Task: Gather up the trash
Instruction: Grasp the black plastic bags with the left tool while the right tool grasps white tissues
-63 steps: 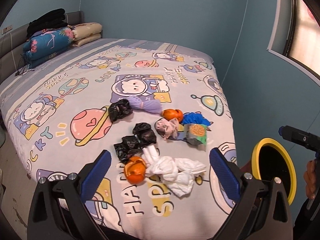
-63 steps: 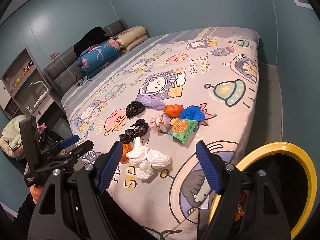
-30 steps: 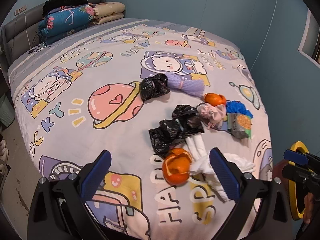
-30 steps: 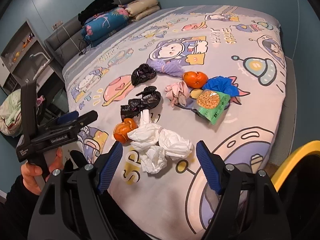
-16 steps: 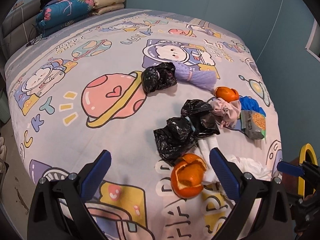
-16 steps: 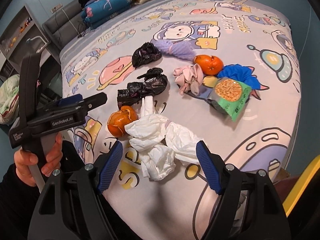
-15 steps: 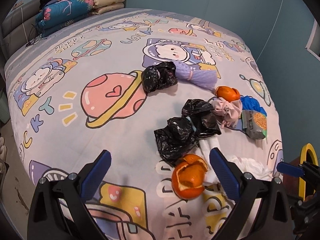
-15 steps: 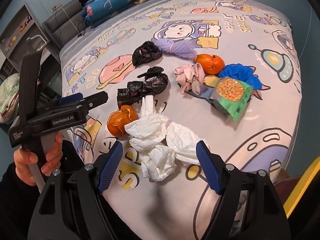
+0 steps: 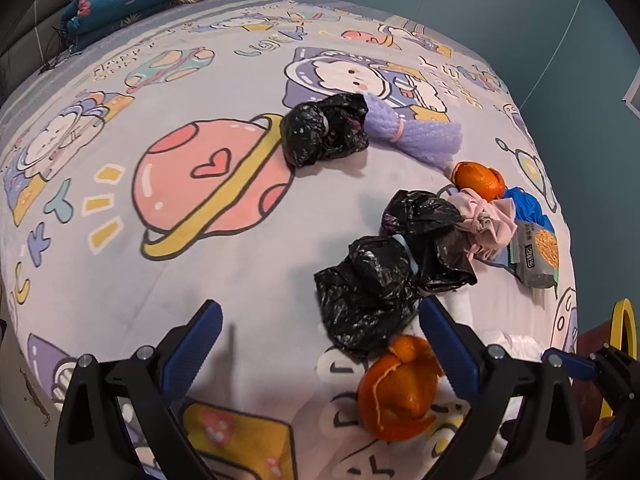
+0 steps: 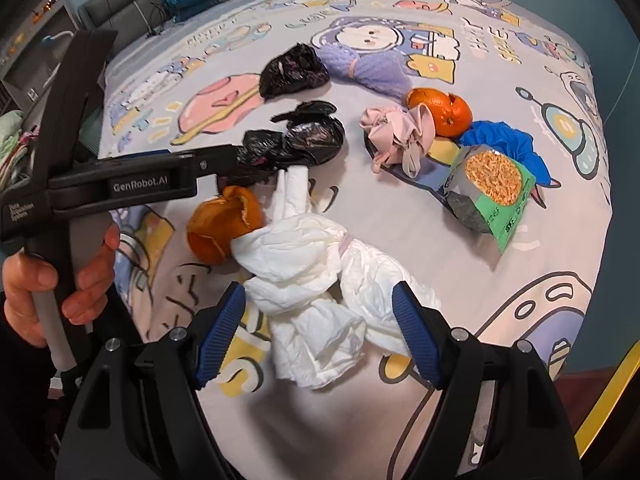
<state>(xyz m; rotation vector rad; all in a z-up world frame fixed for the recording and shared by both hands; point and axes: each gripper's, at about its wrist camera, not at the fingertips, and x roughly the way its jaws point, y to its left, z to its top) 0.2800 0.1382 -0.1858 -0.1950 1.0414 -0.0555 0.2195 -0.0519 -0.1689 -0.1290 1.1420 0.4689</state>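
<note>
While both tools hang over the near edge of the cartoon-print bedspread (image 9: 120, 240), neither grips anything: the right gripper (image 10: 318, 330) stands wide apart around the crumpled white tissue wad (image 10: 316, 280), pads not pressing it, and the left gripper (image 9: 320, 350) is open too, above bare sheet beside the orange peel (image 9: 396, 392).

Other trash lies close together — a black bag (image 9: 384, 276) touching the peel, a second black bag (image 9: 326, 130) against a purple mesh bundle (image 9: 416, 136), a pink cloth scrap (image 10: 400, 136), a whole orange (image 10: 440, 110), a blue bag (image 10: 508, 144) and a green snack packet (image 10: 492, 192).

From the right wrist view, the left tool's black body crosses in front of the nearer black bag and hides part of it; a hand (image 10: 52, 276) holds its handle.

A yellow-rimmed bin (image 9: 626, 336) shows only as a sliver at the frame edge — contents not visible.
</note>
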